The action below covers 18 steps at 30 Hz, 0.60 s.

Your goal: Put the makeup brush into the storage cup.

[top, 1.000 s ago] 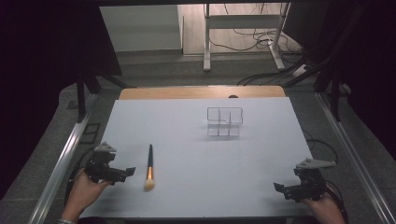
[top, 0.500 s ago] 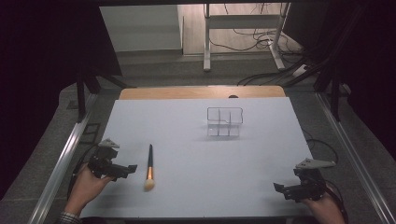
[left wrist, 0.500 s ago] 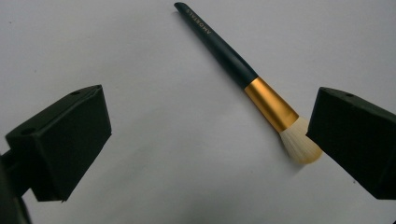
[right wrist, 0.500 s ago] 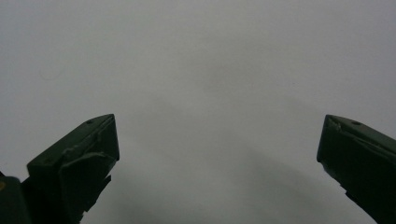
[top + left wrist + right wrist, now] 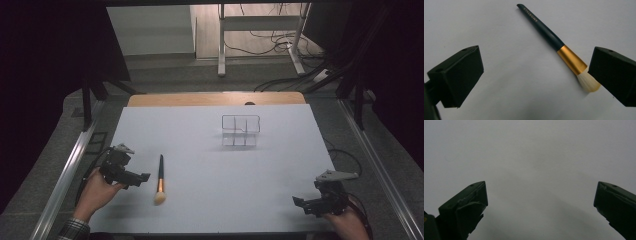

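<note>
Brush [image 5: 160, 179] lies flat on the white table [image 5: 200, 150], near its left front: slim dark handle, gold band, pale round bristle tip pointing toward the person. Left gripper [image 5: 142, 178], jaws wide apart, sits just beside it without touching. Right gripper [image 5: 300, 204], also spread and holding nothing, rests near the front right edge. Clear plastic organizer [image 5: 241, 130] stands well apart, mid-table.

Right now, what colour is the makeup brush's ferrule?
Gold ferrule on the makeup brush; clearest in the left gripper view.
</note>
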Motion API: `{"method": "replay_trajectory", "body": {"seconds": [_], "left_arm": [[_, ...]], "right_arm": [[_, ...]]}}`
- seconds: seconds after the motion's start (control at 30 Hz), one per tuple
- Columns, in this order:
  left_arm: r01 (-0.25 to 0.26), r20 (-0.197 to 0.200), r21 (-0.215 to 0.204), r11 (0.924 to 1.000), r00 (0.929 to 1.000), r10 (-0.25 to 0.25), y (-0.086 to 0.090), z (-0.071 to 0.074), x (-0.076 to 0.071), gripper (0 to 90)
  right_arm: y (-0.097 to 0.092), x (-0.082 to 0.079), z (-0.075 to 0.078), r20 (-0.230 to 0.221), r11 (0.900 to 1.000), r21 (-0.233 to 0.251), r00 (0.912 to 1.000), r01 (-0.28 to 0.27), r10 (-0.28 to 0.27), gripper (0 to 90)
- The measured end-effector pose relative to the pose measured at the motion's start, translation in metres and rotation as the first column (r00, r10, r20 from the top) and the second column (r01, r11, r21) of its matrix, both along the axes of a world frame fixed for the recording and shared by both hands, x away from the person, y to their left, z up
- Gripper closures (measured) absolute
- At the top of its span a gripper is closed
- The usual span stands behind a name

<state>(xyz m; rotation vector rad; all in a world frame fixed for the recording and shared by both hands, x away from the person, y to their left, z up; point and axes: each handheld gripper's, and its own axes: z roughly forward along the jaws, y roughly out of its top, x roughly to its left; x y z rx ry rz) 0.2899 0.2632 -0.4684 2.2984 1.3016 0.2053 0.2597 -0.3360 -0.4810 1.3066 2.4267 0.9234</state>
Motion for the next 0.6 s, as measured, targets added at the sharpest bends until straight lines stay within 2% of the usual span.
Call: {"method": "replay_trajectory", "body": {"seconds": [0.2,0.6], "left_arm": [[0.007,-0.023,0.023,0.9997,0.9997,-0.007,-0.004,0.002,0.006,0.0],[0.045,-0.031,0.052,0.9976,0.9986,-0.043,-0.027,0.005,0.021,0.5]], "right_arm": [[0.001,0.000,0.000,-0.003,1.0000,-0.003,1.0000,-0.003,0.003,0.0],[0.001,0.000,-0.001,-0.009,0.9999,-0.008,0.9999,-0.010,0.010,0.0]]}}
